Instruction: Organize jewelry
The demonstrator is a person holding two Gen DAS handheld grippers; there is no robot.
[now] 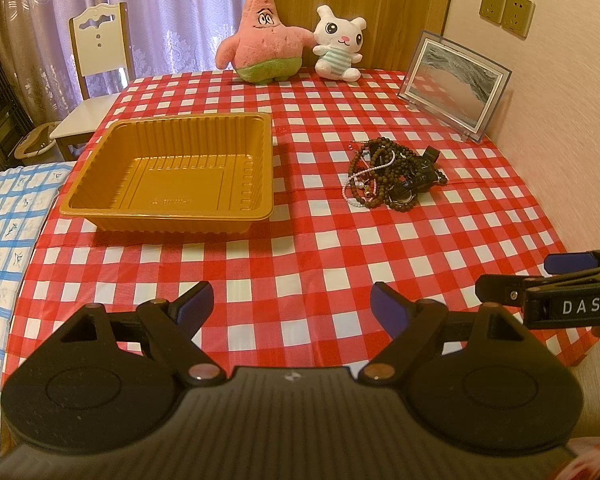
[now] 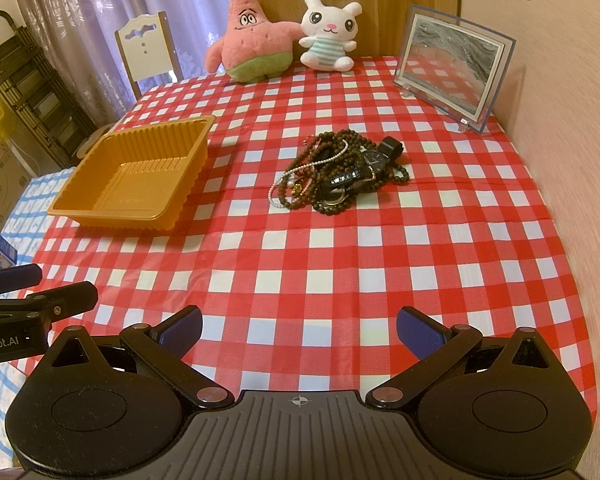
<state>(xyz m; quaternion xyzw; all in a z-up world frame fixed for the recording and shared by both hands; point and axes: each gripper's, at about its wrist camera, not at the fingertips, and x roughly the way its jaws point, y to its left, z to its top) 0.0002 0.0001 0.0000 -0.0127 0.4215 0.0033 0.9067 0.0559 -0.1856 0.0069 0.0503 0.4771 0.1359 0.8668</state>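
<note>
Counter (image 2: pixel 340 264) carries everything. Tray (image 2: pixel 100 206) sits left of centre; jewelry pile (image 2: pixel 336 172) lies to its right, well apart, directly on the counter. Two plush toys (image 2: pixel 256 46) stand side by side at the far edge, touching. Picture frame (image 2: pixel 456 64) stands at far right, behind the pile. Chair (image 2: pixel 148 46) stands beyond the far left corner. Both grippers hang over the near edge, left gripper (image 1: pixel 292 304) beside right gripper (image 2: pixel 298 326).

Table with red-white checked cloth (image 2: pixel 340 248). Ahead-left of the right gripper (image 2: pixel 299 326): gold tray (image 2: pixel 100 204). Straight ahead: tangled pile of jewelry (image 2: pixel 336 172), possibly a watch in it. Far edge: pink plush (image 2: pixel 252 48), white plush (image 2: pixel 328 36), framed picture (image 2: pixel 452 68).
</note>
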